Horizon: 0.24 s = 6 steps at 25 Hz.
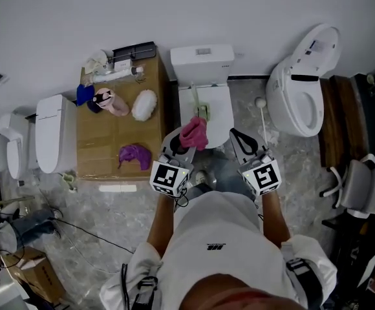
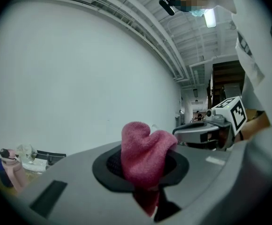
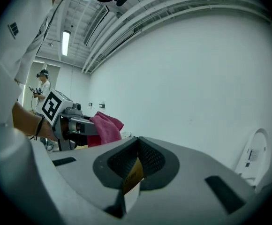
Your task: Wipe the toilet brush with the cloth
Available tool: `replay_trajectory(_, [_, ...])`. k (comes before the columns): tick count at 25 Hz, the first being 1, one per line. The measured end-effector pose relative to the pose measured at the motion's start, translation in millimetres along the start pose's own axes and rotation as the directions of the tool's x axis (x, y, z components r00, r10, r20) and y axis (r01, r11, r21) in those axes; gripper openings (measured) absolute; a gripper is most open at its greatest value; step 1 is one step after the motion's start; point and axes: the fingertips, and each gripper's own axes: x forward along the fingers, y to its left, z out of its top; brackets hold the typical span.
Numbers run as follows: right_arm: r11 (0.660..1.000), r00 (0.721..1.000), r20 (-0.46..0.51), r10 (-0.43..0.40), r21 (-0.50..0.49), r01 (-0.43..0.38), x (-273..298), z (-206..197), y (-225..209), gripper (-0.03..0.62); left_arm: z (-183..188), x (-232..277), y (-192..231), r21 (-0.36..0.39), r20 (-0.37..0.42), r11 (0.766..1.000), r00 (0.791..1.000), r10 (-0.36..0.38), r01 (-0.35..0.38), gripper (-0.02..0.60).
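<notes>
My left gripper [image 1: 185,147] is shut on a pink cloth [image 1: 195,134], which bunches up out of its jaws [image 2: 144,156]. It hovers just in front of the white toilet [image 1: 203,76]. My right gripper [image 1: 238,138] hangs beside it on the right, jaws together. In the right gripper view a white handle with a yellow label [image 3: 132,175] is pinched between the pads [image 3: 150,161]. It looks like the toilet brush's handle; the rest of it is hidden. The left gripper and its cloth [image 3: 105,125] show in that view too.
A pale green tool [image 1: 198,102] lies on the toilet lid. A white stick with a knob [image 1: 262,118] leans by the open toilet [image 1: 300,82] at right. A cardboard box [image 1: 103,147] at left carries a purple cloth [image 1: 134,155], a white fluffy thing [image 1: 143,104] and bottles.
</notes>
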Motion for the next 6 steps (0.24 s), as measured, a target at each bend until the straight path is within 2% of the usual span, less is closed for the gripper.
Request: replay_trajectory(6, [1.0, 1.0, -0.004, -0.021, -0.016, 0.021, -12.7, 5.6, 0.5, -0.003, -0.1, -6.6, -7.1, 0.005, -0.01, 1.0, 1.0, -0.009, 0.009, 0.084])
